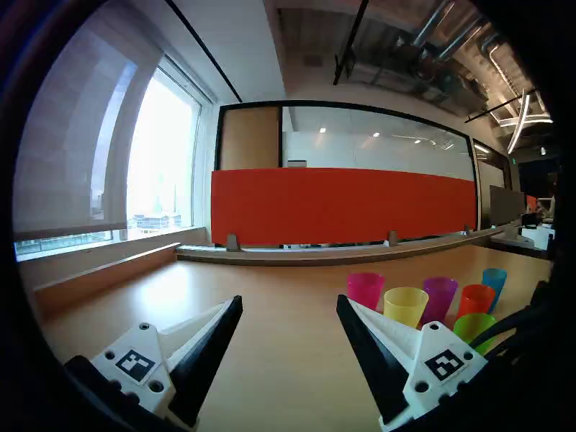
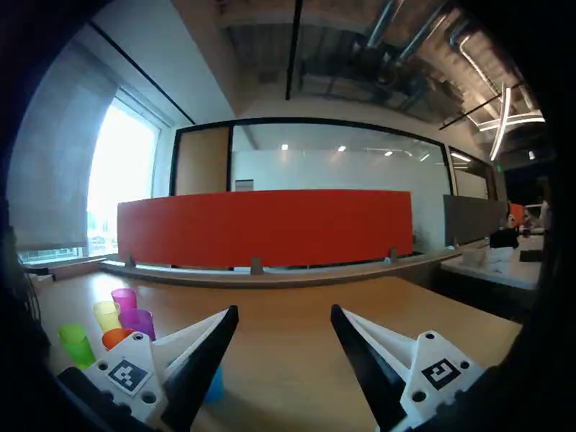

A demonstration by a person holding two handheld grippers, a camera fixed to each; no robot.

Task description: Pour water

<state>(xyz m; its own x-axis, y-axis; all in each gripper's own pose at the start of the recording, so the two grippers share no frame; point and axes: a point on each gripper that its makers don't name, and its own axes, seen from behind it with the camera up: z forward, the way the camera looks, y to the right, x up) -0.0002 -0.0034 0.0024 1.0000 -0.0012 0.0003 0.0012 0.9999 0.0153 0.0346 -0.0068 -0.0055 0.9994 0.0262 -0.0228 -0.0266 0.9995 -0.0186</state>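
Cups: six plastic ones, bunched on the wood table, on the near side of the red partition. In the left gripper view they sit below the partition's right half. All stand upright with mouths up, so the long axis is vertical. Can't tell whether any of them holds water.

Left gripper: jaws spread wide, nothing between them. The bunch lies off to the right of its jaws, not in line with them. The pink cup is closest to the partition's middle. The green cup is partly hidden behind the gripper's right finger.

Right gripper: jaws also spread, empty. In the right gripper view the bunch sits below the partition's left end, to the left of the jaws. The blue cup is tucked partly behind its left finger.

My read: the bunch sits between the two grippers, so each one has to swing inward to line up. The left looks nearer to most of them, since the cups show larger in its view. Blue looks like the right's easiest pick.

With the axis vertical, the approach should be level from the side, one finger on each side of the cup wall.

Risk: the cups are packed tight, touching or close to it. A finger going in could knock a neighbour, and light plastic likely tips easily.
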